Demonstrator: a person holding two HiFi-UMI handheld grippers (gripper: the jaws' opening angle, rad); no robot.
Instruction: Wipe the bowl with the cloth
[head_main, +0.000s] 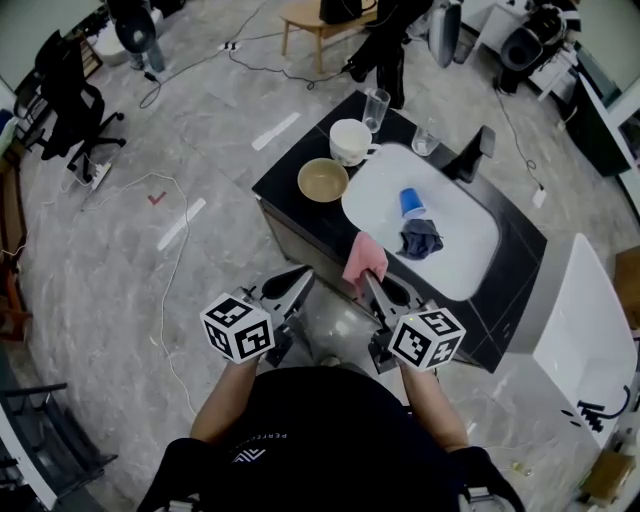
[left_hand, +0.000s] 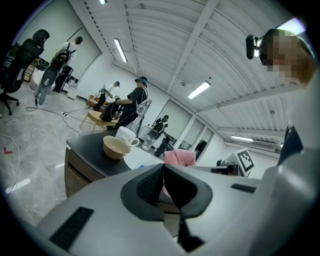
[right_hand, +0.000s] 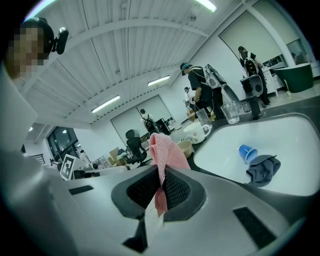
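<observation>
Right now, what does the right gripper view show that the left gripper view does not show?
Only the right gripper view: the blue cup and dark cloth in the sink, and the right tool shut on the pink cloth. Only the left gripper view: the left tool with jaws shut and empty. Both: the pink cloth, beige bowl, white mug.

We wear: black short-sleeved shirt (head_main: 320, 420), white print | head camera (left_hand: 254, 46): black | left gripper (head_main: 300, 276): grey shell, black ribbed pads (left_hand: 150, 186), left cube (head_main: 238, 326) with black-and-white square markers | right gripper (head_main: 371, 281): our same grey-and-black build, right cube (head_main: 427, 337) alike
</observation>
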